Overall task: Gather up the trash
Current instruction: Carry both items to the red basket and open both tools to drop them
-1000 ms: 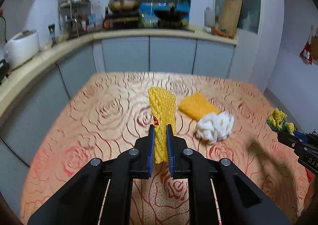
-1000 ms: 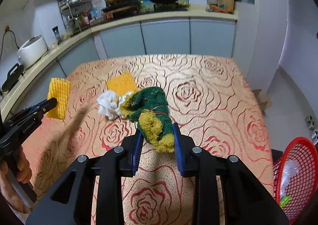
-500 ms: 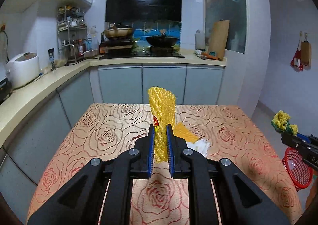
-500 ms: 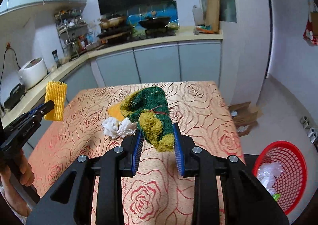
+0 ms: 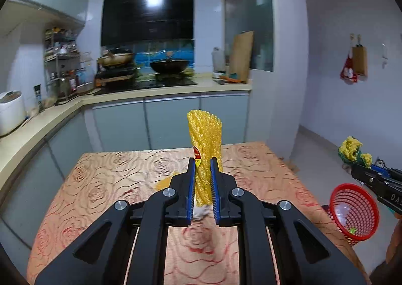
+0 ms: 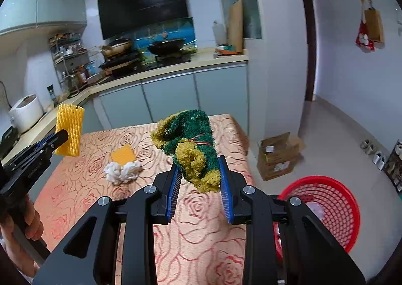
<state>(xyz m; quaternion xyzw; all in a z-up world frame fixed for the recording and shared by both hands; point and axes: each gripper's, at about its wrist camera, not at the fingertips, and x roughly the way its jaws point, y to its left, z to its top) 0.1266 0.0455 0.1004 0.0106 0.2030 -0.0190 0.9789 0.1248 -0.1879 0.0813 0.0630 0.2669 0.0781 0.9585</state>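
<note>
My left gripper (image 5: 202, 164) is shut on a yellow foam net sleeve (image 5: 204, 141) with a red sticker and holds it upright, high above the table; it also shows in the right wrist view (image 6: 69, 129). My right gripper (image 6: 198, 161) is shut on a green and yellow rag (image 6: 191, 144), seen far right in the left wrist view (image 5: 353, 151). On the rose-patterned table (image 6: 196, 234) lie a white crumpled tissue (image 6: 121, 170) and an orange flat sponge (image 6: 123, 155). A red mesh basket (image 6: 324, 209) stands on the floor right of the table, with some trash inside.
Grey kitchen cabinets and a counter (image 5: 170, 98) with stove and woks run behind the table. A rice cooker (image 6: 26, 112) sits on the left counter. A cardboard box (image 6: 279, 154) lies on the floor beyond the basket (image 5: 354, 212).
Both grippers have risen and pulled back from the table, each still holding its item. The red basket has come further into both views.
</note>
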